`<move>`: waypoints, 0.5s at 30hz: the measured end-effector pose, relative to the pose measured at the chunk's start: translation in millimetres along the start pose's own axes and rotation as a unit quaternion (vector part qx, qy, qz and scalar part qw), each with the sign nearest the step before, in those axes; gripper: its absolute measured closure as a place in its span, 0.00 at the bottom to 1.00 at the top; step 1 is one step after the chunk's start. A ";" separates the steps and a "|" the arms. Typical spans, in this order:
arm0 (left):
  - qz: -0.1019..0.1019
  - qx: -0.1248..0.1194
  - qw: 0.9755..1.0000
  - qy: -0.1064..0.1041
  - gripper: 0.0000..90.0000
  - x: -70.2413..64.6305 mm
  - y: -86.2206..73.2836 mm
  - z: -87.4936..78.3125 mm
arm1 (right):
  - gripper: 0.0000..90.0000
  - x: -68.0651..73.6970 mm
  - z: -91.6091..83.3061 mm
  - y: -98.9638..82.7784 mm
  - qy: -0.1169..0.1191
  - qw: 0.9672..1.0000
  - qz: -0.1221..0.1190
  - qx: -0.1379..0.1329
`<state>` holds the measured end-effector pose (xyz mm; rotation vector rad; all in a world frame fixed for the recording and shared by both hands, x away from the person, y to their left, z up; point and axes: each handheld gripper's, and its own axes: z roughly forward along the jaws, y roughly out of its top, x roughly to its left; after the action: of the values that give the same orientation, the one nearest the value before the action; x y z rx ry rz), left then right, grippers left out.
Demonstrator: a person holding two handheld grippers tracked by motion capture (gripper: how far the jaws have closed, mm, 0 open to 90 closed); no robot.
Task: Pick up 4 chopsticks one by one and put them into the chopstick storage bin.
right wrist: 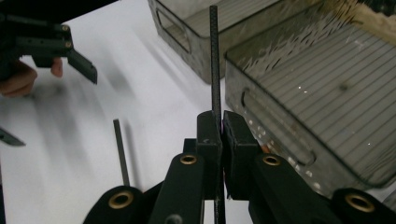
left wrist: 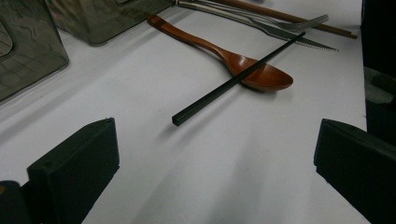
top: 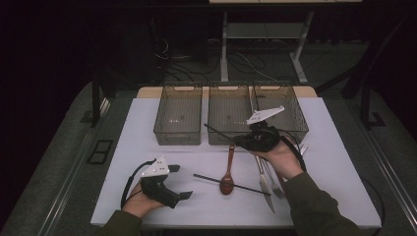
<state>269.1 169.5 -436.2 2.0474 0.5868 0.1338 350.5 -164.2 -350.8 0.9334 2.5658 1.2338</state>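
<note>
Black and thin, the square-sided chopstick [right wrist: 215, 56] I am carrying sits pinched between the fingers of my right gripper [right wrist: 221, 122], which are pressed almost together on it. In the high view it juts out to the left of that gripper [top: 246, 139], above the bench [top: 147, 142] and just in front of the middle clear plastic bin [top: 229, 119]. It looks light and stiff, so weight should be no trouble; I judge the risk to be its slick, narrow faces letting it pivot or slide in the pads. I hold it partway along, with a long end sticking out forward, so any bump on a bin rim would lever it round.

Its twin, a second black chopstick [left wrist: 238, 77], lies on the bench with its far part resting across the bowl of a brown wooden spoon [left wrist: 219, 52]. I would take that one near its free end, clear of the spoon. My left gripper [left wrist: 215, 163] rests low at the near edge, its fingers [left wrist: 74, 168] spread wide with nothing between them. A steel fork and knife [left wrist: 285, 28] lie beyond the spoon.
</note>
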 end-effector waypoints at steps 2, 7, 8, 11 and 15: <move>0.000 -0.004 1.000 -0.001 0.00 0.3 0.3 -0.2 | 0.96 -0.3 0.8 5.8 -0.001 1.000 0.002 0.001; 0.005 -0.004 1.000 -0.003 0.00 -0.6 2.4 0.3 | 0.96 -1.6 7.2 17.8 -0.005 1.000 0.004 0.003; 0.003 -0.005 1.000 -0.004 0.00 -1.0 2.4 0.4 | 0.96 -1.9 8.9 20.2 -0.007 1.000 0.004 0.004; 0.000 -0.007 1.000 -0.004 0.00 -1.4 2.2 0.7 | 0.96 -2.8 13.9 28.7 -0.009 1.000 0.005 0.005; 0.002 -0.004 1.000 -0.004 0.00 -1.8 2.5 0.4 | 0.96 -1.5 21.4 41.8 -0.014 1.000 -0.001 0.008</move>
<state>268.5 167.3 -434.1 2.0398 0.5775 0.1307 379.5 -131.4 -333.7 0.9442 2.5585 1.1938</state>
